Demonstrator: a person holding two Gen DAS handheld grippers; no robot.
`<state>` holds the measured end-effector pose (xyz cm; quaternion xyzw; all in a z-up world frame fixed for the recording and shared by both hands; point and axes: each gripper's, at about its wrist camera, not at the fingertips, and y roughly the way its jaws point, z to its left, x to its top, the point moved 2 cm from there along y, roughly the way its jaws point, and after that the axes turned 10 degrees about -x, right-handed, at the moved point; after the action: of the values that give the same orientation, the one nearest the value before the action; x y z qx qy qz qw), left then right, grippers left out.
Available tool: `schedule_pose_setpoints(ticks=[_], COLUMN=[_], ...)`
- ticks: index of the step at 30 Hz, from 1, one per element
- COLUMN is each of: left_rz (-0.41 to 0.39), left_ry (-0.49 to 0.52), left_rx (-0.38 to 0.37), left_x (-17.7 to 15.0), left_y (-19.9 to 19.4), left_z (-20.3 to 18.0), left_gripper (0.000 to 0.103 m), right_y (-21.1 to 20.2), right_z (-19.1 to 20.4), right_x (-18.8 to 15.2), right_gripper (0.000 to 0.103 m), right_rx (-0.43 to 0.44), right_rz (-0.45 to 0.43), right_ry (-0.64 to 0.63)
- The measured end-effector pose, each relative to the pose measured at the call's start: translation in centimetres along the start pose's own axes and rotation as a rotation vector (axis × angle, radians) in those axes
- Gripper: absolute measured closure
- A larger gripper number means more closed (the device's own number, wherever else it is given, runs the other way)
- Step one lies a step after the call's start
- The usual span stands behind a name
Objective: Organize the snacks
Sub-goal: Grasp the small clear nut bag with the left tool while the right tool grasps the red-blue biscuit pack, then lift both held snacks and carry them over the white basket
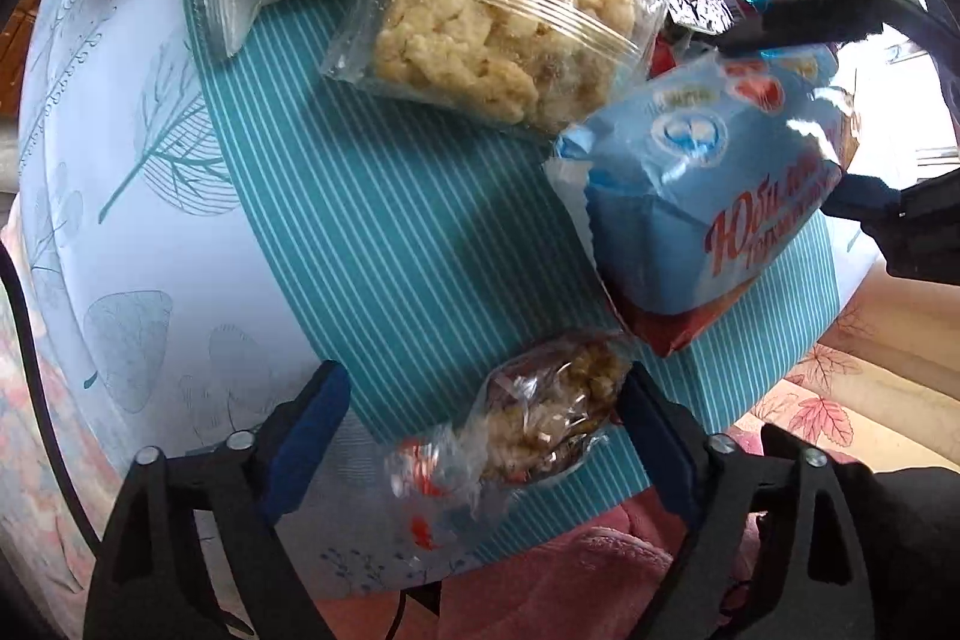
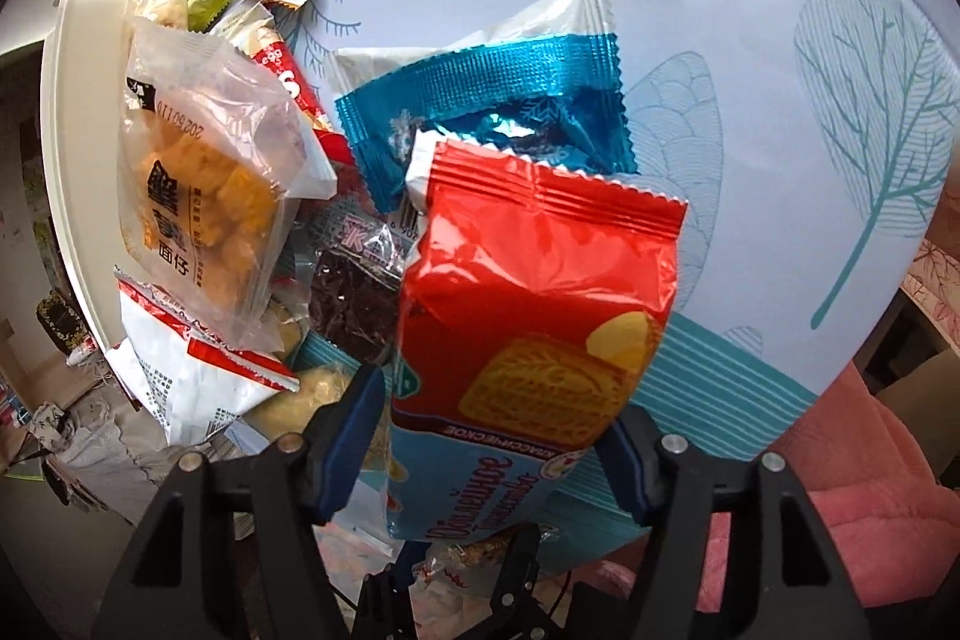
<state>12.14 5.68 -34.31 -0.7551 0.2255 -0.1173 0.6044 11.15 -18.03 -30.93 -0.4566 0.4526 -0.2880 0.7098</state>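
Where the left wrist looks down, a clear nut-bar packet [image 1: 552, 412] is flanked on the desk [image 1: 150, 220] by the left tool [image 1: 486, 430], jaws apart. From the right wrist, a red-and-blue biscuit pack [image 2: 528, 340] is clamped by the right tool [image 2: 492, 442], near the snack pile.

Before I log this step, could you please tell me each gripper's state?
Left gripper: open, clear-wrapped snack between its fingers, not clamped.
Right gripper: closed on the biscuit pack.

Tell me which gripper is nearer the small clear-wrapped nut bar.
Left. The left gripper straddles the nut bar, one finger at each side; the right gripper is apart, around the red-and-blue biscuit pack.
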Motion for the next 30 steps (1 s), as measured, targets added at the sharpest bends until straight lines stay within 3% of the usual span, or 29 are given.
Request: schedule_pose_setpoints(ticks=[3, 7, 11, 14, 19, 20, 22, 23, 24, 30], left_rz=[-0.023, -0.040, -0.057, -0.071, -0.095, -0.094, -0.094, -0.106, -0.126, -0.146], left_ry=[-0.003, -0.012, -0.032, -0.062, -0.150, -0.174, -0.226, -0.250, -0.272, -0.298], left_rx=[-0.002, -0.002, -0.008, -0.014, -0.052, -0.063, -0.090, -0.103, -0.111, -0.102], left_x=[0.8, 1.3, 1.8, 1.6, 0.8, 0.7, 0.4, 0.2, -0.1, -2.1], left_y=[-0.5, -0.7, -0.8, -1.2, -1.2, -1.3, -1.4, -1.7, -2.0, -2.5], left_z=[-0.2, -0.5, -1.5, -1.1, 0.2, 0.6, 1.4, 1.7, 1.9, 1.7], left_gripper=[0.034, 0.046, 0.071, 0.076, 0.076, 0.071, 0.054, 0.039, 0.034, 0.027], right_y=[-0.2, -0.5, -1.4, -2.1, -3.3, -3.6, -4.5, -4.7, -4.7, -6.1], right_z=[-0.1, -1.1, -1.9, -1.9, -2.5, -2.6, -2.6, -2.7, -2.0, -3.1], right_x=[0.2, 0.2, 0.0, 0.0, 0.0, 0.0, 0.1, 0.1, 0.5, 0.3], right_gripper=[0.045, 0.046, 0.046, 0.047, 0.047, 0.047, 0.047, 0.047, 0.047, 0.048], right_rx=[-0.009, 0.007, 0.010, 0.016, 0.030, 0.035, 0.040, 0.044, 0.047, 0.062], right_rz=[0.000, -0.002, -0.012, -0.026, -0.052, -0.058, -0.068, -0.073, -0.077, -0.095], right_ry=[-0.023, -0.058, -0.086, -0.103, -0.135, -0.145, -0.164, -0.174, -0.183, -0.238])
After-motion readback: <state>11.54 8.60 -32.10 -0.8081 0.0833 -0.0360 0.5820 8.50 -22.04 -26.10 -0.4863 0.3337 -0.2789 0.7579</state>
